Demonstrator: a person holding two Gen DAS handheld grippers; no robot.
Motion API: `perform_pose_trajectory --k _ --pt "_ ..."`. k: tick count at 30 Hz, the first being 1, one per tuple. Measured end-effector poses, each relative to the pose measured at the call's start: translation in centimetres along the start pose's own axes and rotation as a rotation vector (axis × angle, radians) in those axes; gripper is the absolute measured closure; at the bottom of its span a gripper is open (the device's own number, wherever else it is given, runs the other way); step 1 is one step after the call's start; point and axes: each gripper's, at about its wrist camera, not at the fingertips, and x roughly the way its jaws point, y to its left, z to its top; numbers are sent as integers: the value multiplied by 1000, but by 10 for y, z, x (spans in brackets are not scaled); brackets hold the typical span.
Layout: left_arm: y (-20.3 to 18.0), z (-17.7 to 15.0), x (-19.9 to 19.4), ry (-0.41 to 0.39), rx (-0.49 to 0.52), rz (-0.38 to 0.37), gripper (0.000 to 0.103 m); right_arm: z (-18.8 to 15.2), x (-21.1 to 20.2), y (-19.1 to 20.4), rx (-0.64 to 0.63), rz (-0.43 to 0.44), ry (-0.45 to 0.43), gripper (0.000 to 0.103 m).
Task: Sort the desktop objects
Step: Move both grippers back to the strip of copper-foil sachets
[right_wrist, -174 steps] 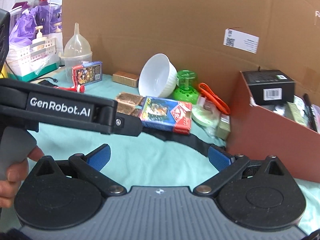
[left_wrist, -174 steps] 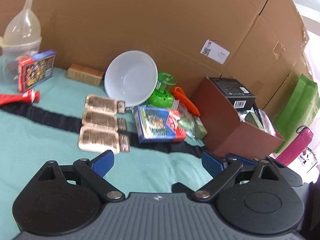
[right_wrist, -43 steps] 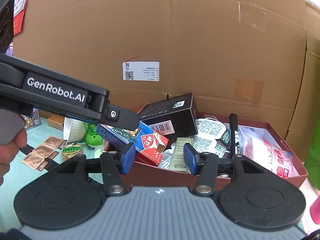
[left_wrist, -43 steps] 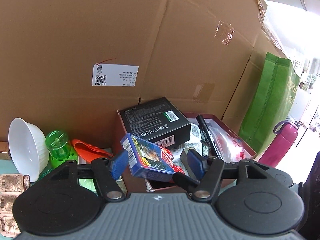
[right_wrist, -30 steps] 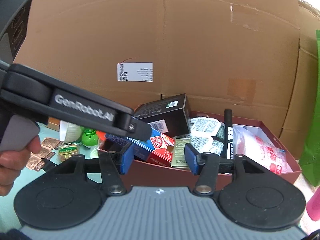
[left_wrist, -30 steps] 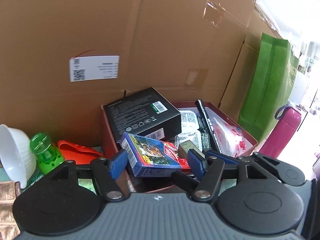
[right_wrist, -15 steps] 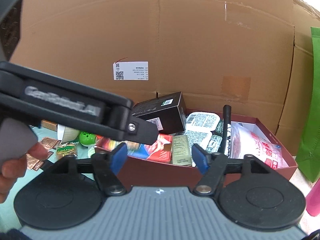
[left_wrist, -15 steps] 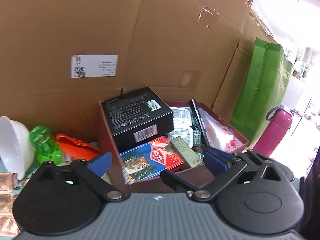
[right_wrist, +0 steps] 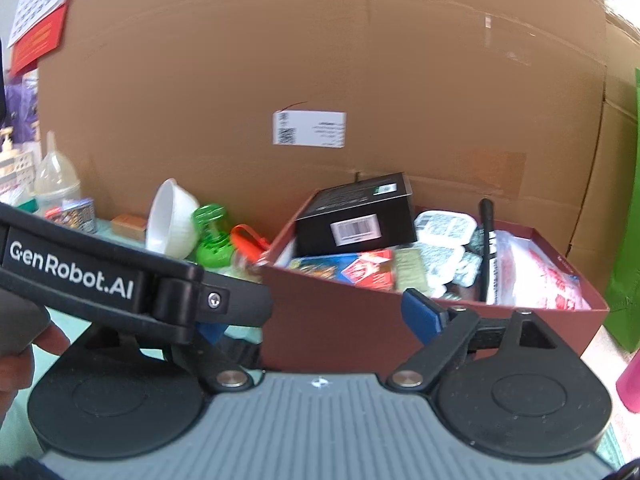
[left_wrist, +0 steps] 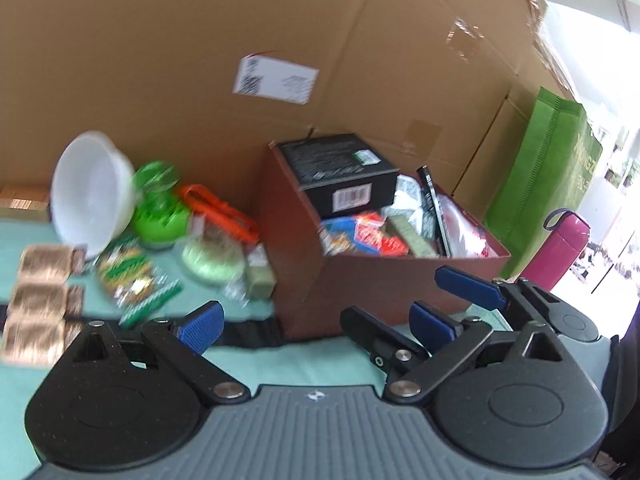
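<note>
Playing cards in a blue and red box (left_wrist: pixel 362 234) lie inside the dark red box (left_wrist: pixel 384 280), near its front wall, just under the black carton (left_wrist: pixel 340 172) that leans up at the back corner. Beside the cards I see a pale green packet (left_wrist: pixel 410 234), some foil blister packs (right_wrist: pixel 444 232) and a black marker (left_wrist: pixel 434 204) slanting across a clear bag with red print (right_wrist: pixel 536 268). My left gripper (left_wrist: pixel 316 320) hovers low over the teal worktop (left_wrist: pixel 280 364) in front of the red box, its jaws spread wide and holding nothing. My right gripper (right_wrist: pixel 316 320) sits close by, also in front of the red box, jaws parted and empty; the left tool's black arm crosses its lower left view, with my hand (right_wrist: pixel 24 348) on the handle. Left of the red box, on the worktop, a white bowl (left_wrist: pixel 90 194) stands tipped on its side, with a green plastic toy (left_wrist: pixel 160 208) just beside it and an orange piece (left_wrist: pixel 218 212) between that and the box. Nearer to me lie three copper-coloured packets (left_wrist: pixel 36 312) in a row, a green printed packet (left_wrist: pixel 132 272) and a round pale green pack (left_wrist: pixel 212 258). A big cardboard carton (left_wrist: pixel 200 60) with a white label (left_wrist: pixel 276 80) stands behind everything. Off to the right are a green bag (left_wrist: pixel 548 168) and a pink flask (left_wrist: pixel 560 252). Much of the left view is blurred.
</note>
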Motion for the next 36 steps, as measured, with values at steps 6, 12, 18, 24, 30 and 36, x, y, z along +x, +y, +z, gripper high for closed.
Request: perform_pose_trajectory --k 6,12,18,24,30,36 --pt "26 -24 -22 27 -62 40 1 -11 -9 40 -82 30 30 15" --pt "56 -42 -41 32 -121 75 1 -20 -12 79 -117 121 64 15" --pt "93 -49 -58 5 -164 152 1 -26 -4 115 -141 190 112 15" --pt "135 -41 -63 -30 -210 223 2 -28 12 141 -144 222 166 15" --pt "166 -23 -52 -26 -213 239 6 -23 35 159 -122 256 213 15" --pt "189 -10 -34 16 -200 224 10 -17 62 179 -124 305 242 16"
